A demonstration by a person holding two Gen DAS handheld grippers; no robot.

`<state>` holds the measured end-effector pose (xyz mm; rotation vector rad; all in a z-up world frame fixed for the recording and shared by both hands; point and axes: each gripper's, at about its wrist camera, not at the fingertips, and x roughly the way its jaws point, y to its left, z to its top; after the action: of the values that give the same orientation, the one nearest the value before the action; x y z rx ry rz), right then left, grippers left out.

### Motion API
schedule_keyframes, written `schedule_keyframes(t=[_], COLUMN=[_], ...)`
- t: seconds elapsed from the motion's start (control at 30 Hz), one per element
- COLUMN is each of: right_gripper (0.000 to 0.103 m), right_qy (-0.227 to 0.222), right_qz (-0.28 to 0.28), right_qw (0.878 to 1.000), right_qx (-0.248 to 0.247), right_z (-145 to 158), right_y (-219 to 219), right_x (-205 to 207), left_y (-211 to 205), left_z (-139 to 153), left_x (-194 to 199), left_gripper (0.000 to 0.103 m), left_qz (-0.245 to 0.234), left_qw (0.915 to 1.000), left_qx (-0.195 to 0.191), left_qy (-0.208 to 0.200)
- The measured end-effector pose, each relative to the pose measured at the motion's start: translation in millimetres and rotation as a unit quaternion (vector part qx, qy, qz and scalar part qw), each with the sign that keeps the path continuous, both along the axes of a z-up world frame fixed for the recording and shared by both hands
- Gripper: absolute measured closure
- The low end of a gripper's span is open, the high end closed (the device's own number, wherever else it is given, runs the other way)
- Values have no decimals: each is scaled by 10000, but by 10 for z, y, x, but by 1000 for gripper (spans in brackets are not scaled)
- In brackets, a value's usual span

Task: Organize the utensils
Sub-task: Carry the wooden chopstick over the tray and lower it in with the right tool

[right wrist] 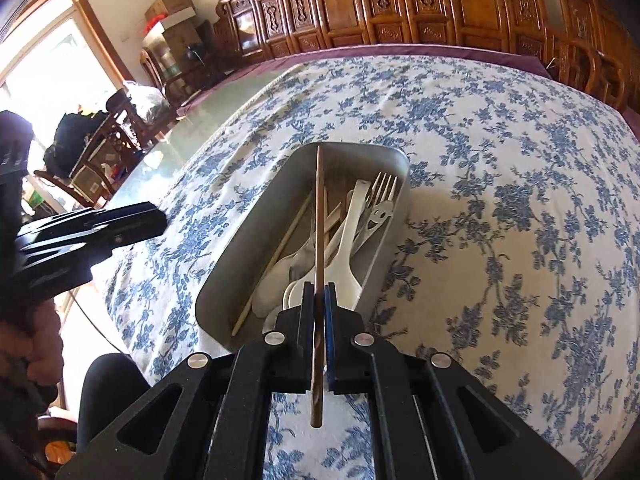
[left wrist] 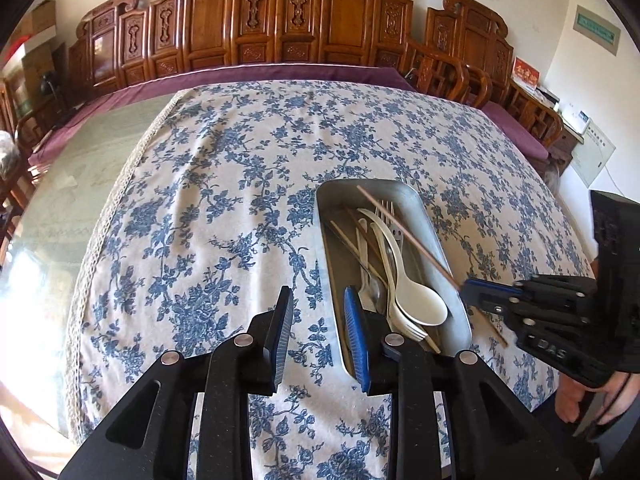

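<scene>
Right wrist view only: right tongs (right wrist: 319,300) clamped on a brown chopstick (right wrist: 319,216), which lies lengthwise over the metal tray (right wrist: 224,276) holding white spoons (right wrist: 348,232), forks (right wrist: 380,196) and another chopstick (right wrist: 280,252). Left wrist view: left tongs (left wrist: 320,328) gape wide, holding nothing, straddling the tray's near-left rim. Floral tablecloth (left wrist: 220,200) bare toward the table's left and far edges.

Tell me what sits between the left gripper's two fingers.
Only bare flowered tablecloth between the left gripper fingers; the metal tray is just right. Left wrist view shows it.
</scene>
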<state>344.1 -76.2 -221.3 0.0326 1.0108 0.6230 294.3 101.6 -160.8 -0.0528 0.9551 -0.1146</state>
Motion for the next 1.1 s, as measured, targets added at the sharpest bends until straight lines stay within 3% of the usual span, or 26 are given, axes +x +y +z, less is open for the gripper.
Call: schedule_keyframes(t=[0.43,0.73,1.1], right_gripper=[97,97,95], right_qy=[295,543,569], right_qz=[-165,-314,-62], right_qw=[9992,9980,9982], right_qx=[-217,-18,183], right_z=[-144,-173,-256], right_y=[253,437,652], right_x=[154,206,176], left_y=[104,135,179], left_z=[4,-14,-1], left_x=[-71,-101,-120], left_gripper=[74,74,74], left_qz=[29,65,96], left_qw=[10000,10000,9999], left_qx=[-32,-19,-9], left_qy=[-46,-26,-34])
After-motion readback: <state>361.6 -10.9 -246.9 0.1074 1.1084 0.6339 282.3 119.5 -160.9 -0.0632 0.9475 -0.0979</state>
